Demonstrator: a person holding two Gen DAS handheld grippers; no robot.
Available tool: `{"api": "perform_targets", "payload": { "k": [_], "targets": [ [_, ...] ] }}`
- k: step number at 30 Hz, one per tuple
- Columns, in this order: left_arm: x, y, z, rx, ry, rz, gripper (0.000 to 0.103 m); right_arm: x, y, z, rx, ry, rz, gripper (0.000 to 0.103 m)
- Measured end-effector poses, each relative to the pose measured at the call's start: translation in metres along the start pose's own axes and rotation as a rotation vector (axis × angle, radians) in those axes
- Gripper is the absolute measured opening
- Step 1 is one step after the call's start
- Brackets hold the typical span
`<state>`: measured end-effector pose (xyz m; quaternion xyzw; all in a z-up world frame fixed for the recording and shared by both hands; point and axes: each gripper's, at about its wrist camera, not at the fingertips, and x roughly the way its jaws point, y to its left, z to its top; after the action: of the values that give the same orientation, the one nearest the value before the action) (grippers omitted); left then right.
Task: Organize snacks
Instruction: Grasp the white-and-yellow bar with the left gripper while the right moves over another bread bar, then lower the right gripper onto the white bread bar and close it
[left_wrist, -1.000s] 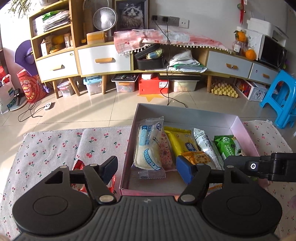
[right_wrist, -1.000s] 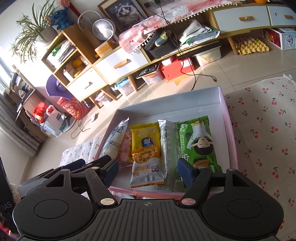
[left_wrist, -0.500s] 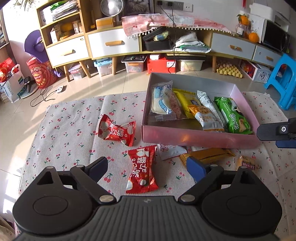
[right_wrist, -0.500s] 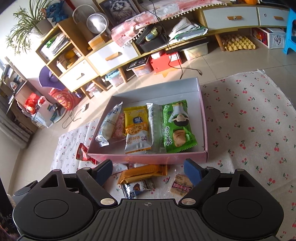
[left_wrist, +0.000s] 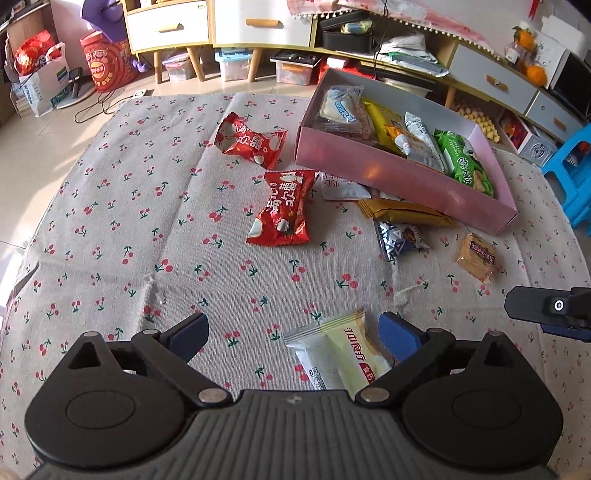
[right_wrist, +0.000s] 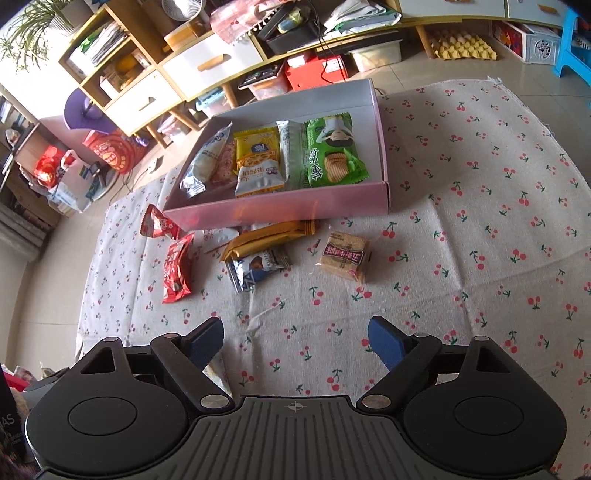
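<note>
A pink box (left_wrist: 369, 168) (right_wrist: 280, 208) on the cherry-print cloth holds several snack packs, among them a green chip bag (right_wrist: 334, 153). Loose on the cloth lie two red packs (left_wrist: 282, 208) (left_wrist: 251, 142), a white pack (left_wrist: 341, 184), an orange-brown pack (right_wrist: 267, 238), a blue-white pack (right_wrist: 256, 269) and a brown biscuit pack (right_wrist: 345, 256). A pale yellow-white pack (left_wrist: 341, 354) lies just inside my left gripper's right finger. My left gripper (left_wrist: 293, 332) is open and empty. My right gripper (right_wrist: 295, 338) is open and empty above bare cloth.
The cloth (left_wrist: 110, 221) covers a low table; tiled floor lies beyond its edges. Cabinets, storage bins and bags (left_wrist: 44, 81) stand behind. A blue stool (left_wrist: 570, 173) is at the right. My right gripper's tip shows in the left wrist view (left_wrist: 550, 310).
Both grippers have pulled back and up from the box toward the near edge of the cloth. The loose packs in front of the box have come into view. Both stay open.
</note>
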<state>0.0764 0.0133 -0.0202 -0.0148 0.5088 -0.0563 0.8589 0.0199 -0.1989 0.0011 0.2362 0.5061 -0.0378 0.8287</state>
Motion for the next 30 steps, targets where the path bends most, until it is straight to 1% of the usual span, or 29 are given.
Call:
{"api": "perform_targets", "payload": {
  "k": [3, 6, 9, 11, 13, 14, 15, 17, 19, 24, 30],
  "targets": [
    [0.003, 0.000, -0.011, -0.061, 0.012, -0.019, 0.098, 0.007, -0.007, -0.017, 0.021, 0.057, -0.004, 0.087],
    [0.009, -0.003, -0.018, -0.113, 0.030, -0.042, 0.097, 0.011, -0.007, -0.030, -0.015, 0.082, -0.016, 0.087],
    [0.014, -0.005, -0.026, -0.140, 0.027, -0.031, 0.094, 0.017, -0.009, -0.043, -0.064, 0.113, -0.031, 0.087],
    [0.016, -0.004, -0.031, -0.155, 0.029, -0.034, 0.089, 0.020, -0.012, -0.048, -0.073, 0.136, -0.037, 0.087],
    [0.014, -0.003, -0.035, -0.156, 0.009, -0.037, 0.087, 0.023, -0.016, -0.053, -0.075, 0.156, -0.032, 0.087],
    [0.013, -0.003, -0.036, -0.152, 0.001, -0.034, 0.081, 0.024, -0.017, -0.054, -0.072, 0.161, -0.033, 0.087],
    [0.011, -0.003, -0.038, -0.146, -0.008, -0.031, 0.078, 0.024, -0.017, -0.056, -0.067, 0.162, -0.037, 0.087],
    [0.008, -0.001, -0.038, -0.136, -0.019, -0.049, 0.058, 0.023, -0.015, -0.056, -0.072, 0.158, -0.035, 0.087],
    [0.007, 0.001, -0.037, -0.118, -0.015, -0.065, 0.048, 0.021, -0.011, -0.057, -0.079, 0.156, -0.015, 0.087],
    [0.006, 0.012, -0.036, -0.093, -0.006, -0.117, 0.044, 0.022, 0.004, -0.061, -0.115, 0.158, -0.002, 0.087],
    [0.001, 0.034, -0.038, -0.108, 0.008, -0.105, 0.044, 0.025, 0.022, -0.069, -0.169, 0.165, 0.005, 0.087]
  ]
}}
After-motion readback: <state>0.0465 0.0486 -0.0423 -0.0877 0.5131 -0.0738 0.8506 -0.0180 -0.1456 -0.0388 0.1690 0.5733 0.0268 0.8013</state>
